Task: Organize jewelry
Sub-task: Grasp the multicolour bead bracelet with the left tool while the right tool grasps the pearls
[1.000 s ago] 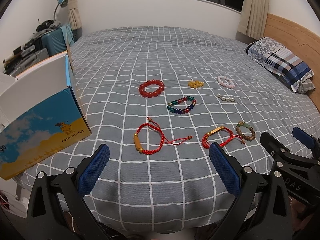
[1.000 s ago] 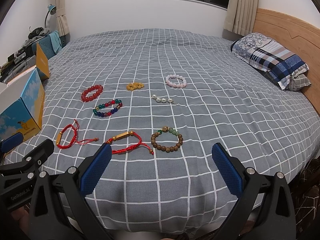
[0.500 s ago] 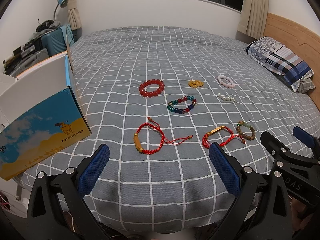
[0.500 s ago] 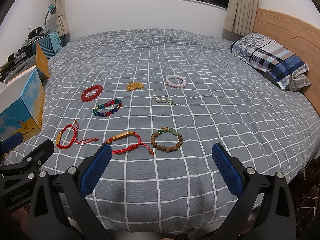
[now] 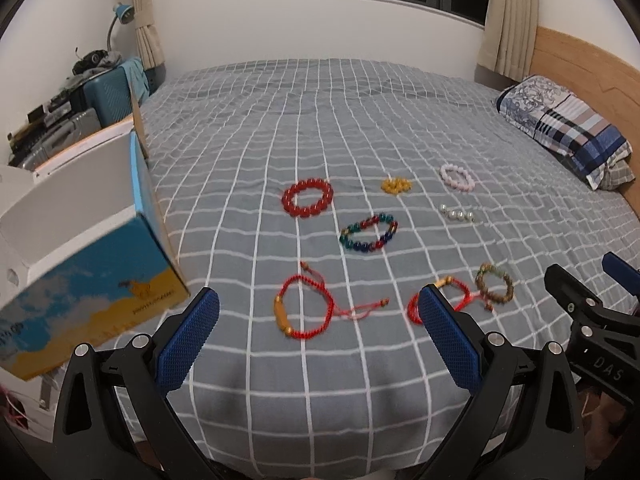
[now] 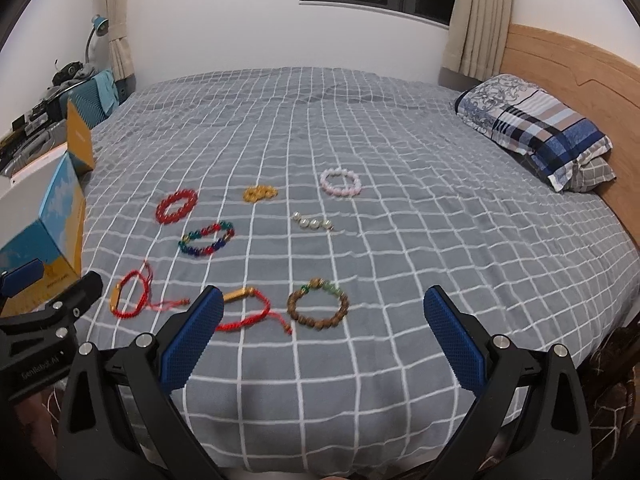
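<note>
Several bracelets lie on the grey checked bed. A red bead bracelet (image 5: pixel 307 197), a multicolour bead bracelet (image 5: pixel 369 233), a yellow bead cluster (image 5: pixel 396 185), a pink bracelet (image 5: pixel 457 176) and a short pearl string (image 5: pixel 457 213) lie further back. A red cord bracelet (image 5: pixel 303 312), a second red cord bracelet (image 6: pixel 244 312) and a brown wooden bead bracelet (image 6: pixel 318 304) lie near the front edge. My left gripper (image 5: pixel 320 336) is open and empty, just before the red cord bracelet. My right gripper (image 6: pixel 320 336) is open and empty, just before the wooden bracelet.
An open blue and yellow cardboard box (image 5: pixel 86 264) stands at the bed's left edge. A plaid pillow (image 6: pixel 536 136) lies at the right by the wooden headboard (image 6: pixel 568 64). Suitcases and clutter (image 5: pixel 96 88) stand at the far left.
Both grippers have moved slightly forward and lower toward the bed; the bracelets have not moved. Both grippers stay open.
</note>
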`<state>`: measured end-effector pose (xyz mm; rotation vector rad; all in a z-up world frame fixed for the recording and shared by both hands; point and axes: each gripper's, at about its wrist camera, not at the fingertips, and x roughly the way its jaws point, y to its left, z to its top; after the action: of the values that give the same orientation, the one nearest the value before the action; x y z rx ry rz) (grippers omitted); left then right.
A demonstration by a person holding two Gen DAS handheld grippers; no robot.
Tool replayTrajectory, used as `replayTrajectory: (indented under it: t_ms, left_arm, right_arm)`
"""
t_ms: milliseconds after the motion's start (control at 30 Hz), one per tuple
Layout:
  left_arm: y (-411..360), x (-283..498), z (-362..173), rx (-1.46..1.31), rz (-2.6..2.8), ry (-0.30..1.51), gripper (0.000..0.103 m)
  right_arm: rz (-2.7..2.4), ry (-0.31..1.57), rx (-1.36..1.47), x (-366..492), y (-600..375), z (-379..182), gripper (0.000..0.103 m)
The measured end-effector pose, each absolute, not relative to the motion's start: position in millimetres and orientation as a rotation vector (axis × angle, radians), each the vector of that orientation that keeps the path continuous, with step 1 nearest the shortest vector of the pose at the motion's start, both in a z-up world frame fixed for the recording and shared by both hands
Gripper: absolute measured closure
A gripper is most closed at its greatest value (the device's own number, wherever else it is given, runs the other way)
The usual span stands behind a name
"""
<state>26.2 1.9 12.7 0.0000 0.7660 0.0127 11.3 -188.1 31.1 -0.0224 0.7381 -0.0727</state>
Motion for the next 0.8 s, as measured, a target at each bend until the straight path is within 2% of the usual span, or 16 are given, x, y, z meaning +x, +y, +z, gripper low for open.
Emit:
replayTrajectory:
  t_ms: [533,800]
  left_arm:
    - [-28.1,115.0,46.7,0.038,-0.021,0.768,0.006]
    - [-29.9,159.1,5.9,0.021,-0.039,0.831,0.006]
  right_arm:
    - [-0.077,0.793,-0.002,113.1,-200.3,52.1,0.007]
    - [-0.047,0.899,0.02,175.4,-212.5,11.2,0.007]
